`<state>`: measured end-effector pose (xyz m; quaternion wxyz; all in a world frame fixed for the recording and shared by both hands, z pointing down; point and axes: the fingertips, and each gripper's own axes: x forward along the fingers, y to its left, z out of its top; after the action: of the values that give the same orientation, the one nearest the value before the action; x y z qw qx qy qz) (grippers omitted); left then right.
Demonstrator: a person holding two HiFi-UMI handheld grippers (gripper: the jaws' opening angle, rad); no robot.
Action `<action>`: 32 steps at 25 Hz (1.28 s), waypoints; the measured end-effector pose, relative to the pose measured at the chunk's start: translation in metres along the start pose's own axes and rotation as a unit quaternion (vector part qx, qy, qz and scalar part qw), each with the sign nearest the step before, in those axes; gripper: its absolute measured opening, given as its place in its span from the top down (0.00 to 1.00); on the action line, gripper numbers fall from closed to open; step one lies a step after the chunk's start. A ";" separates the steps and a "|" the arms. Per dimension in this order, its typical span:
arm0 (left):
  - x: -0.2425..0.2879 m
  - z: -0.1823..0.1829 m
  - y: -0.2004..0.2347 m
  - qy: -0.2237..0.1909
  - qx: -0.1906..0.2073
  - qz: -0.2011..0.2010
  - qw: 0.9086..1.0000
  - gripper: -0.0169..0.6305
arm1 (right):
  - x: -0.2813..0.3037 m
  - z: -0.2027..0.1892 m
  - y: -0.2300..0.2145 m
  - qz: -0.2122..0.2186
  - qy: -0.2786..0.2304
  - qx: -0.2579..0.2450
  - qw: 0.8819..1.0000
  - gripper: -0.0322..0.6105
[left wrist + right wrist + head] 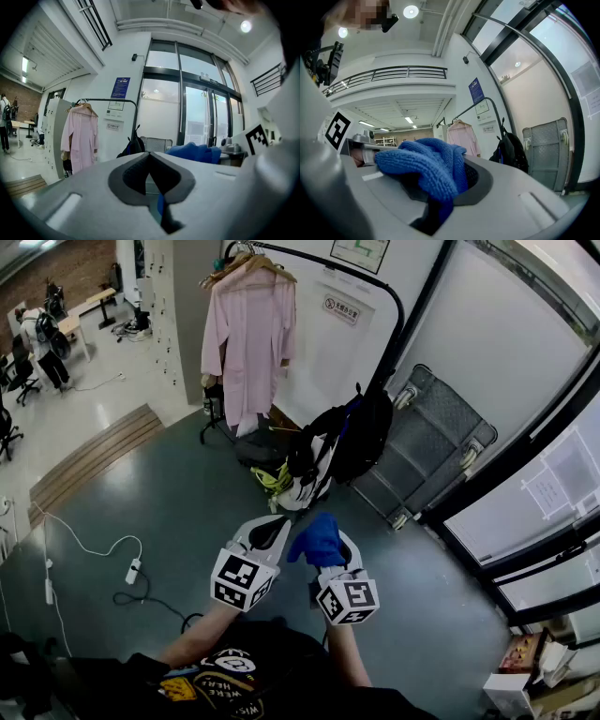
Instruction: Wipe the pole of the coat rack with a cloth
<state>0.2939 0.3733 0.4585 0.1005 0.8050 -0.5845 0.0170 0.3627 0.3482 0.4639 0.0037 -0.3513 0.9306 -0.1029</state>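
The coat rack's black pole (398,310) arches along the white wall ahead, also visible as the coat rack pole (136,117) in the left gripper view and far off (492,107) in the right gripper view. A pink coat (248,334) and a black backpack (354,432) hang on it. My right gripper (323,547) is shut on a blue cloth (317,538), which bulges out of the jaws (426,161). My left gripper (272,532) is beside it, jaws shut with nothing between them (149,154). Both are held low, well short of the rack.
A folded grey cart (441,442) leans against the wall right of the rack. A white cable and power strip (131,570) lie on the floor at left. Wooden steps (89,460) lie farther left, and a person (42,343) stands far back. Glass doors run along the right.
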 end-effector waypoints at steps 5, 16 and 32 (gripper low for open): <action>-0.001 -0.002 0.003 0.001 -0.003 -0.005 1.000 0.98 | 0.005 -0.003 0.007 0.006 0.003 -0.002 1.000 0.87; -0.018 -0.004 0.035 -0.001 -0.010 0.007 1.000 0.98 | 0.023 -0.013 0.014 -0.004 0.000 0.027 1.000 0.87; 0.009 -0.029 0.099 0.031 -0.039 -0.004 0.999 0.98 | 0.102 -0.058 0.020 0.009 0.054 0.046 0.997 0.87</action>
<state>0.2056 0.3404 0.5028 0.1501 0.8018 -0.5782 0.0186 0.2684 0.3075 0.5238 -0.0299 -0.3364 0.9268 -0.1643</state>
